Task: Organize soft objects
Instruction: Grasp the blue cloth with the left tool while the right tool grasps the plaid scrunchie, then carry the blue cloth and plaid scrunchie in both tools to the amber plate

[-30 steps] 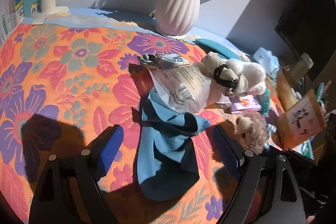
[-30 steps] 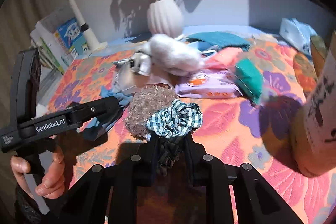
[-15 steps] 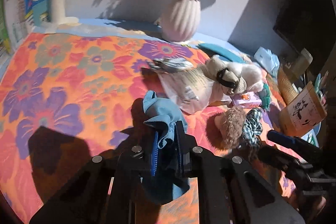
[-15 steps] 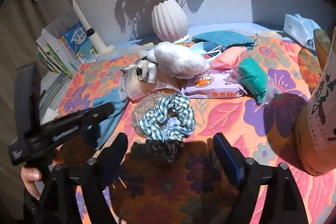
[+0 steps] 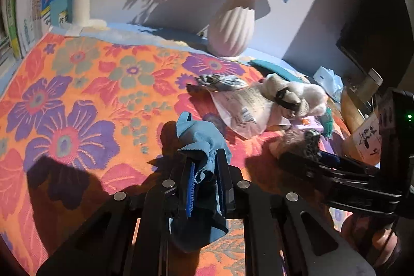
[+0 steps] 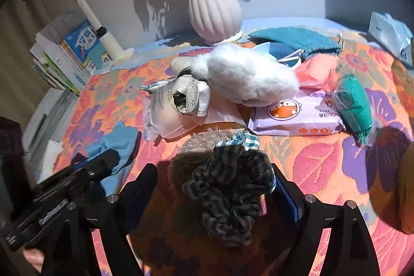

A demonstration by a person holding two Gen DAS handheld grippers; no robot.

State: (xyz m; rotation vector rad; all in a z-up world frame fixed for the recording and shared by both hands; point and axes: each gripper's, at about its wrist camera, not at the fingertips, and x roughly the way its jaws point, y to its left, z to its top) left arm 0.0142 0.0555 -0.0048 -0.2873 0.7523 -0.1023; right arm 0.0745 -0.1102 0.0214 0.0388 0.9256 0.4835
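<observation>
Sunlit and loud with orange, purple and pink flowers, the desk [image 5: 77,100] runs back to a pale wall. My left tongs [image 5: 204,172] are clamped on the blue cloth [image 5: 201,144]: a fold stands up between the pads, the rest hangs below them and trails onto the desk. In the right wrist view that cloth [image 6: 119,144] shows ahead and to the left of my right tongs [image 6: 214,185], with the left tongs [image 6: 77,180] over it.

My right tongs stand wide apart. Between them lies the checked scrunchie [image 6: 230,185], draped over the near side of a brown fuzzy ball [image 6: 199,146]; I cannot tell whether either pad touches it. From the left wrist view the right tongs [image 5: 320,159] reach in from the right, just beside that ball.

Just beyond the ball sit a pale plastic packet [image 6: 165,115] with a grey slipper [image 6: 189,97] on it, and a white plush toy [image 6: 248,76] leaning over both. Right of those lies a lilac wipes pack [image 6: 295,115], a green bundle [image 6: 354,105] touching its right end, and a pink pouch [image 6: 315,69] behind. Farther back lie a teal cloth [image 6: 295,38] and a ribbed white vase [image 6: 214,9] of flowers. Far left, a white lamp [image 6: 85,9] stands beside stacked books [image 6: 64,53].
</observation>
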